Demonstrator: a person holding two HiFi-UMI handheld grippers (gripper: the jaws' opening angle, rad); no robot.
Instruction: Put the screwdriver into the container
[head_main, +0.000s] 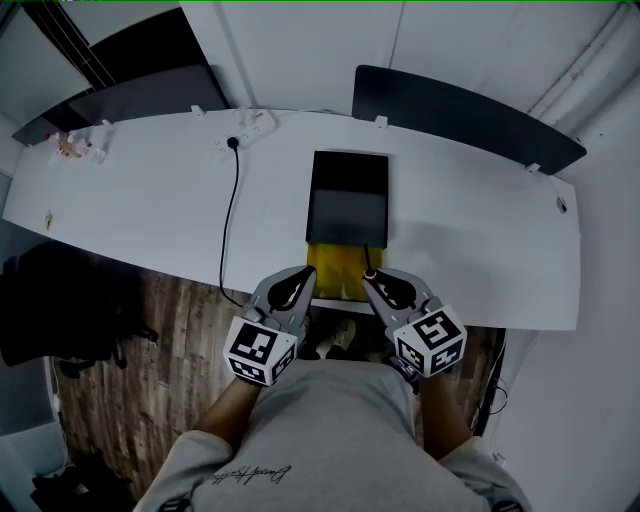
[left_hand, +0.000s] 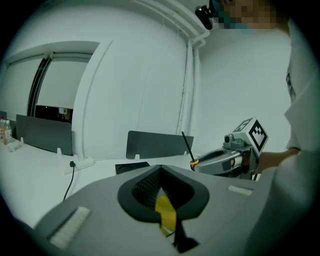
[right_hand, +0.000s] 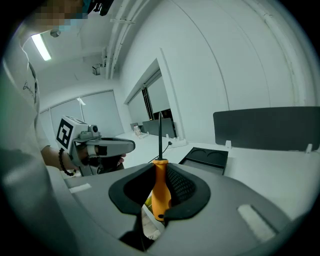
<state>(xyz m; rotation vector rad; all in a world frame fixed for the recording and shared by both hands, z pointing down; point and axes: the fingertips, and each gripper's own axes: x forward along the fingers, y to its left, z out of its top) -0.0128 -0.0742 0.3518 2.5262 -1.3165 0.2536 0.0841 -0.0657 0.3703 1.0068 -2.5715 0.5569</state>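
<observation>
White curved desk (head_main: 150, 210) in a white-walled room; left tongs (head_main: 306, 274) closed, empty; right tongs (head_main: 369, 279) tight around orange screwdriver (right_hand: 160, 192).

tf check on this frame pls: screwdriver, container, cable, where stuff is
1. The right gripper is shut on the orange-handled screwdriver. True.
2. The screwdriver already lies in the black container. False: it is clamped in the right gripper, short of the container.
3. A black cable runs from the power strip to the near edge of the table. True.
4. The screwdriver's shaft points back toward the person. False: it sticks out past the jaw tips, away from the person.
5. The black container sits at the table's far left end. False: it is near the middle, ahead of both grippers.
</observation>
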